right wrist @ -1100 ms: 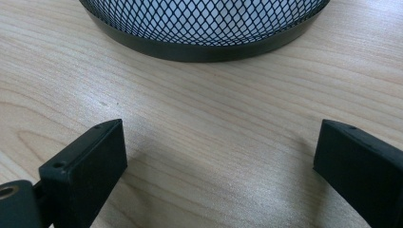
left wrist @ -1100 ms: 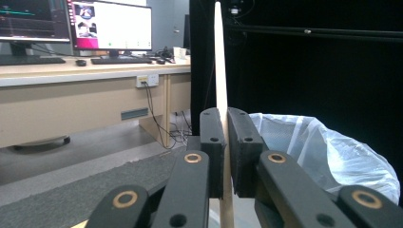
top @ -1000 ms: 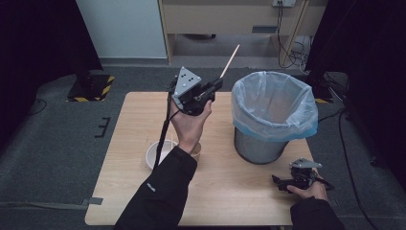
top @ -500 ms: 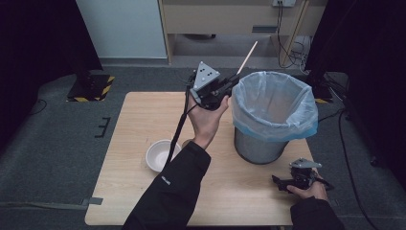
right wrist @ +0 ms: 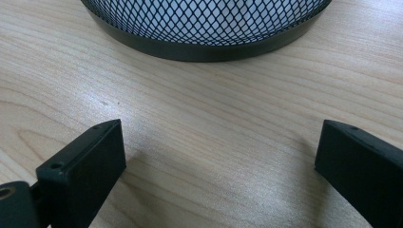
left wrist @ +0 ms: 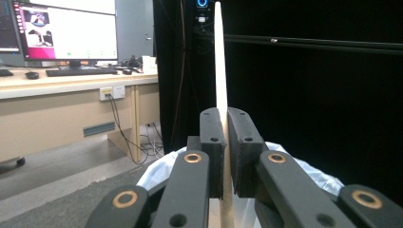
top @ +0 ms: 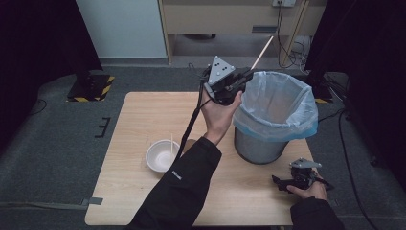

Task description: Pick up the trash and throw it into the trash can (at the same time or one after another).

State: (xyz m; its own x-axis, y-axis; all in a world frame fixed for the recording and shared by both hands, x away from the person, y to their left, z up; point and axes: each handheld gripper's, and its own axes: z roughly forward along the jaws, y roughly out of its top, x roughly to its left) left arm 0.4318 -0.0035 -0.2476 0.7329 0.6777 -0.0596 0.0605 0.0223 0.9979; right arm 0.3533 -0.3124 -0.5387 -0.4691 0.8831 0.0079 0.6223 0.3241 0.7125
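Left gripper [top: 238, 82], jaws pinching a chopstick [top: 262, 49] beside the bin [top: 277, 120] rim near the table's [top: 139, 115] far edge, risked dropping it outside if released early; right gripper [top: 287, 183] rested spread.

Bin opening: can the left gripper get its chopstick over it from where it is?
Probably yes. The left gripper, shut on the chopstick, sits raised beside the rim of the lined bin, with the stick's tip slanting above the open mouth. Nothing stands between them.
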